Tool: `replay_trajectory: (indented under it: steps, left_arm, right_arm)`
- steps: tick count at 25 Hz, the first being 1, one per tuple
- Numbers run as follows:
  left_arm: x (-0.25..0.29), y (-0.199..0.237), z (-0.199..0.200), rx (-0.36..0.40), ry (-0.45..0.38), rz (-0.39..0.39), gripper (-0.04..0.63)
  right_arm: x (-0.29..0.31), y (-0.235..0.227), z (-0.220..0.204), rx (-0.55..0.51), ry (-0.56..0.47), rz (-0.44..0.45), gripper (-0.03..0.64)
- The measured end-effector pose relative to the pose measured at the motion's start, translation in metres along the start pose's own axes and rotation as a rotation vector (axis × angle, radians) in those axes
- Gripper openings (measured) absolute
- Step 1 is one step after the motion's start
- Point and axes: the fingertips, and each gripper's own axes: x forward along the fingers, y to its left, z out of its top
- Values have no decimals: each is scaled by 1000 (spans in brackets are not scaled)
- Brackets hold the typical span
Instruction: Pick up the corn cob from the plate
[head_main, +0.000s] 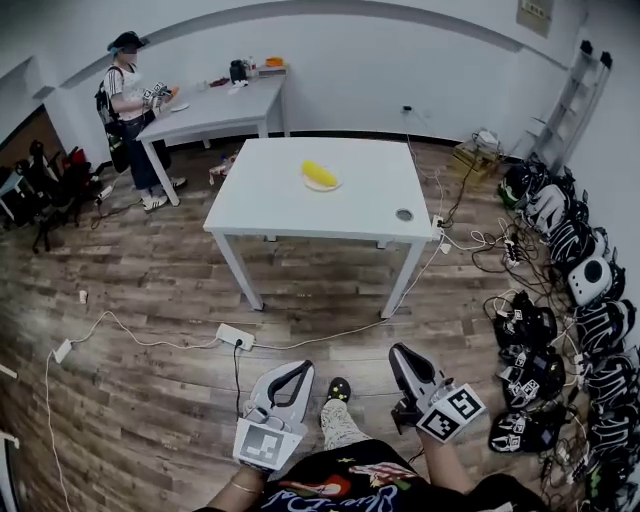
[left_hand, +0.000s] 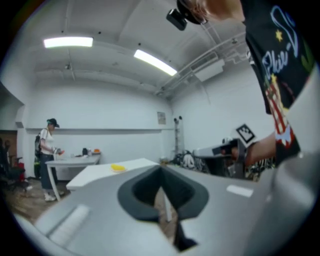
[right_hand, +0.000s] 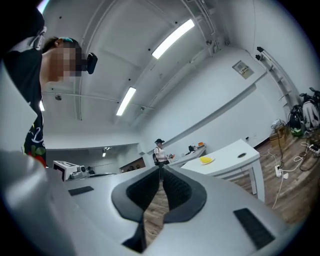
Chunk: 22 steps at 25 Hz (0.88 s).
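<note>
A yellow corn cob (head_main: 318, 172) lies on a small white plate (head_main: 323, 186) toward the far side of a white table (head_main: 270, 205). Both grippers are held low near the person's body, well short of the table. The left gripper (head_main: 303, 366) is shut with nothing between its jaws, and so is the right gripper (head_main: 397, 350). In the left gripper view the corn cob (left_hand: 118, 167) shows small and far beyond the closed left gripper (left_hand: 161, 169). The right gripper view shows the corn cob (right_hand: 205, 160) far off to the right of the closed right gripper (right_hand: 161, 169).
A dark round grommet (head_main: 404, 214) sits near the table's right front corner. A power strip (head_main: 235, 336) and cables lie on the wooden floor between me and the table. Several stored grippers (head_main: 560, 300) line the right wall. A person (head_main: 128, 95) stands at a second table (head_main: 215, 105) at the back left.
</note>
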Motion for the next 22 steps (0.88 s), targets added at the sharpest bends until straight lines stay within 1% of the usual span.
replay_trajectory:
  steps: [2,4,6,9,10,12,16,19,22]
  left_arm:
    - [44,40,7,21,-3,5,-9]
    - [90,90,18,34,-7,54,-9]
    - [132,135,29,35,-18,101,-9]
    - [177,176,41,15,-18,118,-9]
    - [189,187,41,11,-10,115,-9]
    - [210,206,37,6,-6,102,-9]
    - [249,244,20,-13,-26,98,-9]
    - [287,277,17,-11,-45,60,-9]
    - [327,303,15,-31,-53,12,-9]
  right_arm:
    - [43,-43,14,-9,-14,3,15]
    - [97,-79,35,-8,-21,44,15]
    - [151,-104,55,-21,-20,91,15]
    - [216,-132,71,-90,10,84,17]
    - [235,-140,74,-95,19,78,17]
    - [267,-151,73,-72,22,83,17]
    - [312,-175,62,-56,42,94,17]
    - [345,-193,64,-75,41,87,17]
    - [369,-218,70,-84,48,42,17]
